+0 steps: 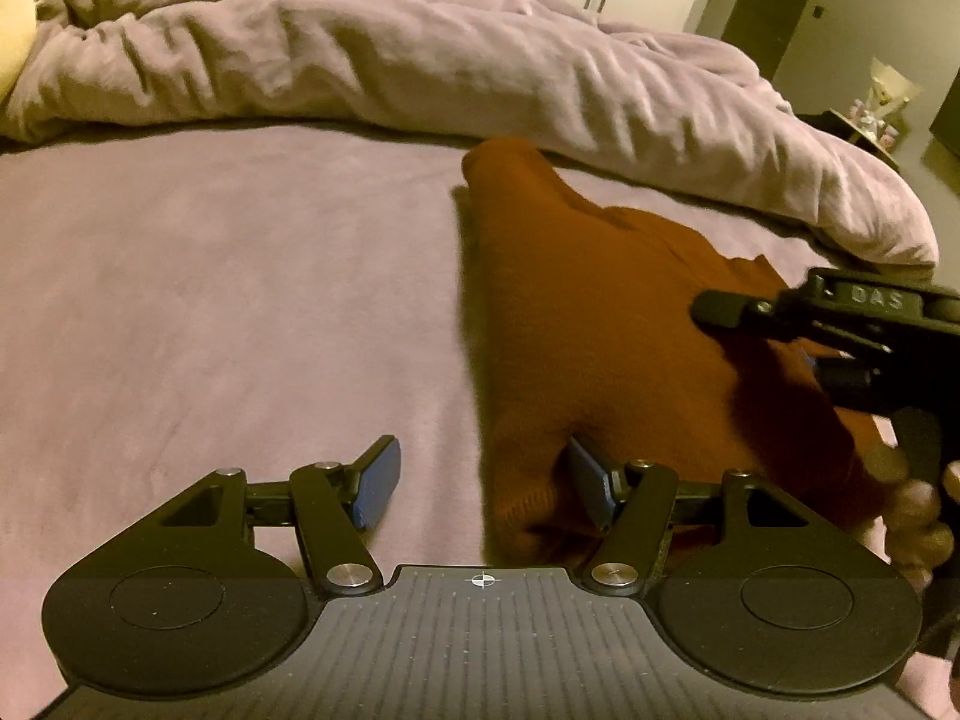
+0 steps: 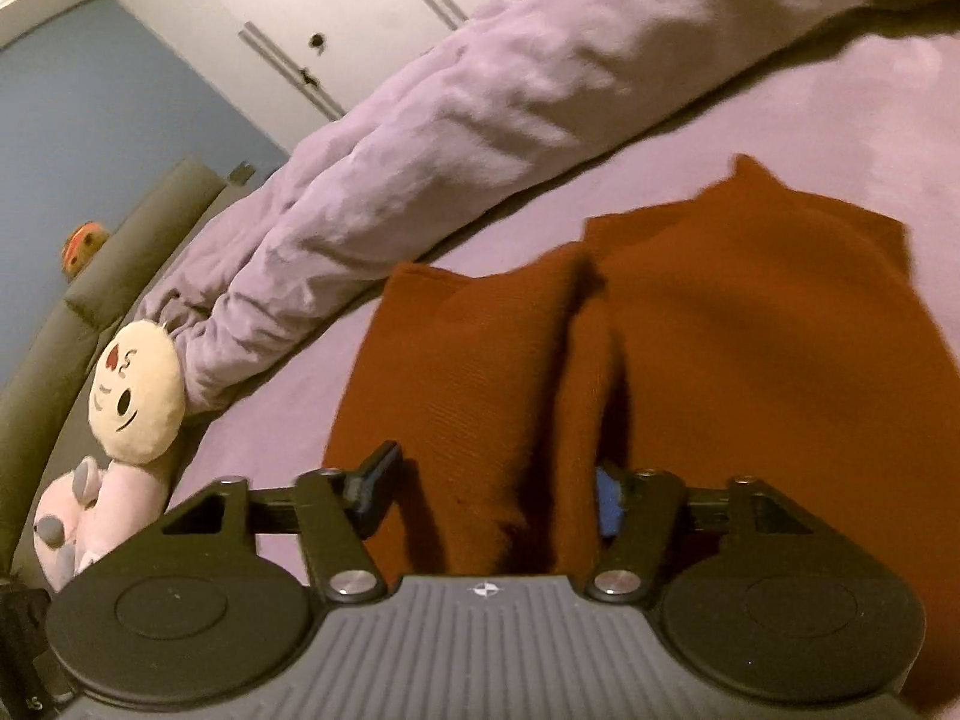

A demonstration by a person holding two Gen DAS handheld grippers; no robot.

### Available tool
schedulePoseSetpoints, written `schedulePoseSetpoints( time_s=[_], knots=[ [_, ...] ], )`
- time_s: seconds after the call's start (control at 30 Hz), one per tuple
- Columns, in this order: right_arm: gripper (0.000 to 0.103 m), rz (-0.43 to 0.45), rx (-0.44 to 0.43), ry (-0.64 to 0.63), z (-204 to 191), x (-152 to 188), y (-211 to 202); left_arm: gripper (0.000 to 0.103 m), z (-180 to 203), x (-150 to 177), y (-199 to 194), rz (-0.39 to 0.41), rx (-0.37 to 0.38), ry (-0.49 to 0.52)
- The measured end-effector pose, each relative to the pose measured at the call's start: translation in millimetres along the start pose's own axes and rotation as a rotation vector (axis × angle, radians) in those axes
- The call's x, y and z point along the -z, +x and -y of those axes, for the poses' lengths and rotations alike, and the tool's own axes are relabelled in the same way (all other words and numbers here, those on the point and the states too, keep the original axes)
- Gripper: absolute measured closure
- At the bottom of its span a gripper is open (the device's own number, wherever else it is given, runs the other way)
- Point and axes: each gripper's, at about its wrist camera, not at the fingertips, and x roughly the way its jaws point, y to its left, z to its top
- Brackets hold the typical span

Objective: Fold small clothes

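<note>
Rust-brown garment (image 1: 600,312) part-folded on lilac bed sheet (image 1: 210,300) near crumpled duvet (image 1: 420,60), left gripper (image 1: 480,480) half-open astride its edge, unclamped, right gripper (image 2: 492,492) partly open over a fold, pads not visibly pressing.

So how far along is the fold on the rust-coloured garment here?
Partly done: the rust garment lies on the bed sheet in a narrowed shape, layers overlapping. In hand: the open left gripper straddles its near corner; the open right gripper straddles a raised ridge. Left: the final fold.

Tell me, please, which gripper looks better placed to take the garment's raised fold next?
Probably the right gripper: its open jaws straddle the rust-brown garment's raised fold. The left gripper sits at the near edge, mostly over bare sheet.
</note>
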Motion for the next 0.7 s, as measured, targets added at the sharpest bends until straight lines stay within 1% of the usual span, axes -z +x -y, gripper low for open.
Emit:
schedulePoseSetpoints(
  time_s=[0.1, 0.13, 0.17, 0.23, 0.27, 0.3, 0.33, 0.37, 0.4, 0.47, 0.53, 0.67, 0.7],
  knots=[
    [0.058, -0.006, -0.005, -0.005, -2.4, -4.8, 7.9, 0.036, 0.3, 0.3, 1.5, -0.001, 0.003, 0.007],
    [0.055, -0.013, -0.010, 0.003, -1.5, -6.4, 11.7, 0.036, 0.5, 0.5, 1.9, -0.002, 0.003, 0.008],
    [0.050, -0.021, -0.021, 0.019, 0.3, -7.5, 14.9, 0.036, 0.7, 0.9, 1.9, -0.002, 0.002, 0.009],
    [0.047, -0.034, -0.044, 0.066, 4.5, -9.2, 19.9, 0.036, 2.3, 1.7, 1.1, 0.000, -0.002, 0.014],
    [0.049, -0.038, -0.049, 0.080, 4.5, -10.4, 22.1, 0.036, 3.0, 1.9, 0.1, 0.001, -0.006, 0.019],
    [0.064, -0.035, -0.036, 0.076, 2.4, -11.5, 22.8, 0.036, 3.5, 2.2, -1.0, 0.002, -0.010, 0.022],
    [0.074, -0.033, -0.019, 0.061, -0.8, -11.8, 22.8, 0.036, 5.0, 2.2, -3.3, 0.005, -0.015, 0.024],
    [0.080, -0.025, -0.007, 0.032, -5.7, -12.0, 20.9, 0.035, 6.2, 2.3, -7.2, 0.012, -0.014, 0.025],
    [0.083, -0.013, 0.021, -0.010, -12.3, -12.1, 17.9, 0.035, 7.6, 2.3, -10.3, 0.019, -0.010, 0.026],
    [0.084, 0.025, 0.100, -0.145, -32.2, -11.1, 7.2, 0.034, 13.0, 2.5, -19.7, 0.037, -0.003, 0.039],
    [0.084, 0.090, 0.149, -0.274, -48.9, -9.5, -9.7, 0.029, 18.1, 3.3, -29.7, 0.062, 0.009, 0.053],
    [0.085, 0.213, 0.281, -0.463, -60.3, -2.3, -40.9, 0.025, 33.5, 5.1, -44.3, 0.084, 0.064, 0.073],
    [0.085, 0.230, 0.307, -0.477, -58.2, -0.7, -45.8, 0.024, 38.4, 6.1, -45.9, 0.083, 0.074, 0.084]
  ],
)
